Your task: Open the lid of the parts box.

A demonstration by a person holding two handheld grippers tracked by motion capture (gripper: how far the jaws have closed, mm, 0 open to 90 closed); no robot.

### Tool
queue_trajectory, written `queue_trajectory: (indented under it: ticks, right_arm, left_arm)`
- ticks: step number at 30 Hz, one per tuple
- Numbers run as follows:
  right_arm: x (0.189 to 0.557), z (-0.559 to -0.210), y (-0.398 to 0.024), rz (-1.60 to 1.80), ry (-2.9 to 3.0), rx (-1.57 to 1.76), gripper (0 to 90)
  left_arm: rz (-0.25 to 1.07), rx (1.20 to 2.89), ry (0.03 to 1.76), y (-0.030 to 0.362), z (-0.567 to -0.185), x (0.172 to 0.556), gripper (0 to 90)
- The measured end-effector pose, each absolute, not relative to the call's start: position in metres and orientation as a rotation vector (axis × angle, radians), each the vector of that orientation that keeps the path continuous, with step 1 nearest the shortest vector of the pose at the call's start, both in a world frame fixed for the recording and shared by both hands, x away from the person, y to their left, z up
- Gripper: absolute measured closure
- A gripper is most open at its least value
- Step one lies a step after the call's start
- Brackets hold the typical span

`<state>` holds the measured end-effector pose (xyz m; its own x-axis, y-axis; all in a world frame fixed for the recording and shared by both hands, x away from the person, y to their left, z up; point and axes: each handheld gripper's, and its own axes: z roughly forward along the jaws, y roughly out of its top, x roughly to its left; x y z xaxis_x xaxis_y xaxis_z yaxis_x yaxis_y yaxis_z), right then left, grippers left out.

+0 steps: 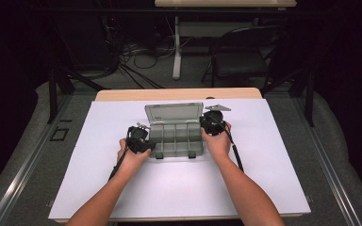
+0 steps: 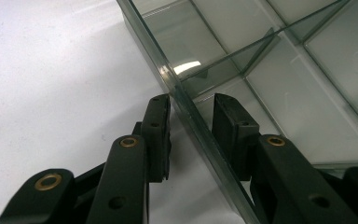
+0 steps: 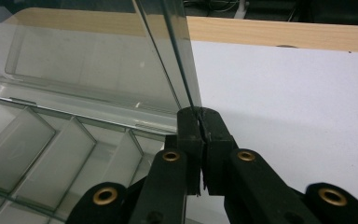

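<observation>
Two forearms reach in from the near edge of a white surface (image 1: 264, 155), each hand working a hand-held gripper against a clear, grey-tinted compartment box (image 1: 175, 139) that sits at the middle of the sheet. The left hand-held gripper (image 1: 139, 140) stands at the box's left end; in the left gripper view its jaws straddle the box's left side wall (image 2: 186, 100), one finger (image 2: 157, 135) outside on the white sheet and the other inside the tray, both still a little apart from the plastic rather than pressed on it. The right hand-held gripper (image 1: 213, 123) sits at the box's far right corner, and the right gripper view shows its jaws brought together on the right edge of the raised lid (image 3: 179, 56), the thin plastic pinched between the pads.

The box lies open, its tray split by thin dividers into rows of small compartments (image 3: 32, 158), every visible one bare. The lid (image 1: 174, 113) stands nearly upright along the far side, hinged to the tray's back edge.

Beyond the white sheet a strip of pale wooden tabletop (image 1: 179, 94) shows. Farther back on the floor lie tangled black cables (image 1: 136, 59), a white table leg (image 1: 176, 47) and a dark folding chair (image 1: 240, 52), all well apart from the box.
</observation>
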<state>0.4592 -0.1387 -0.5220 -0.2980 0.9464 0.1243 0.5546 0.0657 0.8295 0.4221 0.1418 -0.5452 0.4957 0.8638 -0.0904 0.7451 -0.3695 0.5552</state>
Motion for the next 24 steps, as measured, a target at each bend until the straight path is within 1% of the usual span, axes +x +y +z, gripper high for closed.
queue_trajectory:
  ticks: [12, 24]
  right_arm:
    - [0.472, -0.516, -0.137, 1.105, 1.916, 1.547, 89.2]
    - [0.481, -0.518, -0.138, 1.119, 1.909, 1.573, 89.5]
  left_arm:
    - [0.289, 2.206, 1.321, 0.142, -0.545, 0.422, 66.9]
    - [0.293, 2.202, 1.323, 0.142, -0.545, 0.422, 67.0]
